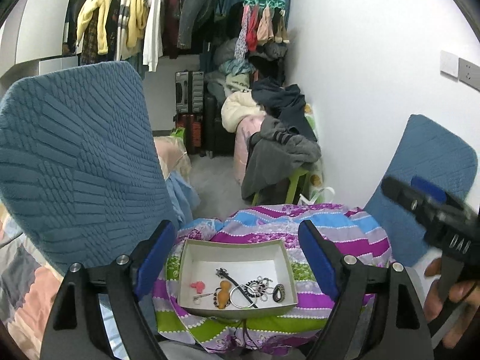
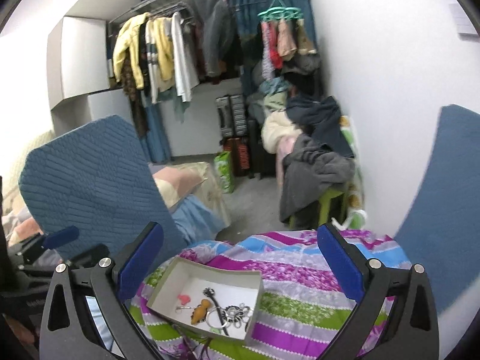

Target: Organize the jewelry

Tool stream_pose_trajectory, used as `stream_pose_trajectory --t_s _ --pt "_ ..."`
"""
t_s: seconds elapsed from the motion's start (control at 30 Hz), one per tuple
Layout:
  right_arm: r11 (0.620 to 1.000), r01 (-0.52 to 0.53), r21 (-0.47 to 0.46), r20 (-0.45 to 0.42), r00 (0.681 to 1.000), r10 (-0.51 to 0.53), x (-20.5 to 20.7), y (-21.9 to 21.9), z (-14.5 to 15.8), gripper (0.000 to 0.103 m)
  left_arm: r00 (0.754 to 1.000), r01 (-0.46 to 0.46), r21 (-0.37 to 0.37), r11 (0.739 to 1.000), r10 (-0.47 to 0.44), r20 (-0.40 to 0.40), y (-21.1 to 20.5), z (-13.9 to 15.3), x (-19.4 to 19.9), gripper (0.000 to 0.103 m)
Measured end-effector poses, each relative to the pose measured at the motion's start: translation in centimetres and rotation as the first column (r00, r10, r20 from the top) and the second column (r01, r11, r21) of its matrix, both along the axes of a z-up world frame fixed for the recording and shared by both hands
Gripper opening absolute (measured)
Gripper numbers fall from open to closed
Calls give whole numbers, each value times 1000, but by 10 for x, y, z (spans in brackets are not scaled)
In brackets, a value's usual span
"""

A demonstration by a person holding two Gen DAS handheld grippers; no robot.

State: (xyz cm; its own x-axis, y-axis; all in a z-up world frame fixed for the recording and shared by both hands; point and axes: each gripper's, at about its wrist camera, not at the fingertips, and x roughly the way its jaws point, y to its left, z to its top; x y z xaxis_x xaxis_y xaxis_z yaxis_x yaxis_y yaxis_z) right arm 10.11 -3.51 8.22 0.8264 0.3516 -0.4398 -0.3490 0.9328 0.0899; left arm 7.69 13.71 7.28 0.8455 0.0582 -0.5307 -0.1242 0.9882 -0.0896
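A shallow white box [image 1: 192, 258] sits on a striped purple, green and blue cloth [image 1: 336, 234]. Inside lie several jewelry pieces: a pink charm [image 1: 197, 285], an orange gourd pendant [image 1: 223, 294], a silver bangle [image 1: 240, 297], a black hairpin [image 1: 231, 279] and a dark ring [image 1: 279, 292]. My left gripper [image 1: 240, 258] is open and empty, held above the box. My right gripper [image 2: 240, 264] is open and empty, above the box [image 2: 168, 282] and cloth [image 2: 300, 270]. The right gripper also shows at the right edge of the left wrist view [image 1: 435, 210].
Blue quilted chair backs stand at the left [image 1: 75, 162] and right [image 1: 432, 162]. Behind are a clothes rail [image 1: 126, 21], suitcases [image 1: 192, 111] and a clothes pile on a green stool [image 1: 279, 150]. A white wall [image 1: 375, 60] runs along the right.
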Motion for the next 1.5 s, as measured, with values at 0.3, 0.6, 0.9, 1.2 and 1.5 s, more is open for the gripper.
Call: stream_pose_trajectory --t_s 0.3,0.6,0.9,1.2,1.5 --pt "999 42 -16 -23 999 -42 -37 -17 -25 103 1000 -14 9 1000 15 -9 -6 -15 -17 84" --pt "998 41 -51 -95 994 -46 -48 -19 -58 103 999 -10 -25 1000 9 -48 -7 -39 -28 84" --pt "998 43 -55 -140 989 -50 -58 -19 -87 103 995 -9 -53 999 4 -102 -10 -68 -33 84" --pt "994 74 -78 -161 983 -86 -57 -20 -102 103 990 -21 -67 998 12 -137 -6 -84 -29 85" --pt "992 83 -94 -156 983 -97 -61 -24 -106 103 988 -47 -60 997 38 -150 -1 -88 -31 85"
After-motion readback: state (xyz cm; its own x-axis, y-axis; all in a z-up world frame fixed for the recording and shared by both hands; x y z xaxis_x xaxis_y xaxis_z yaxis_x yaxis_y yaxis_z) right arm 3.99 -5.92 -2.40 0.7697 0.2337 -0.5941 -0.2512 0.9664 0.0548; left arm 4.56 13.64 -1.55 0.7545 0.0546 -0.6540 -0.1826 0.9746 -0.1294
